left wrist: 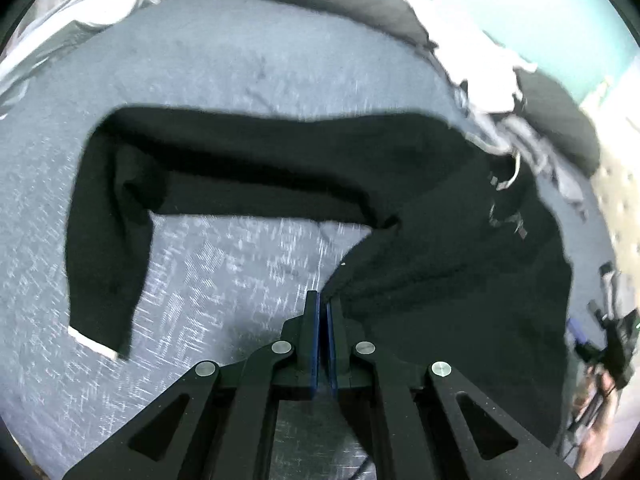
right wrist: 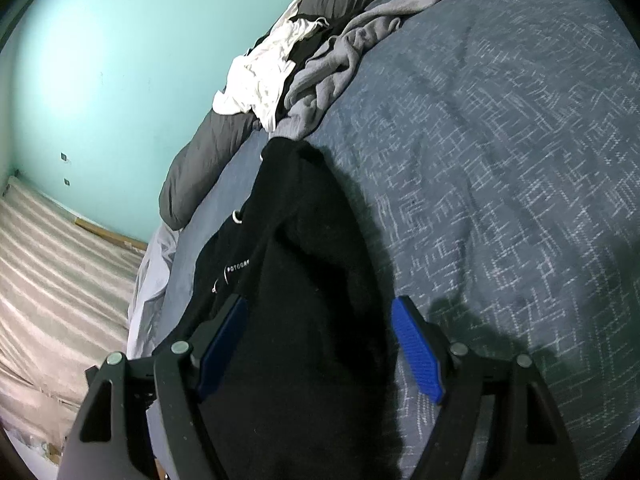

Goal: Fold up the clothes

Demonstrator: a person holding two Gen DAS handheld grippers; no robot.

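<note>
Fabric of a black hoodie (left wrist: 440, 240) is being pinched at its edge by the left gripper (left wrist: 323, 300), whose blue-padded jaws are being held together on that edge in the left wrist view. The garment is being spread over a blue-grey bedcover (left wrist: 240, 72), one long sleeve (left wrist: 224, 168) being stretched out to the left and bent down toward its white-edged cuff. A pile of grey and white clothes (left wrist: 492, 92) is being kept at the far right edge of the bed.

In the right wrist view, the right gripper (right wrist: 320, 344) is being held with its jaws wide apart, the hoodie (right wrist: 304, 280) lying between them, with neither blue pad being pressed on it. Grey and white garments (right wrist: 320, 60) are being bunched beyond it, against a dark pillow (right wrist: 200, 168) and a teal wall (right wrist: 120, 60).
</note>
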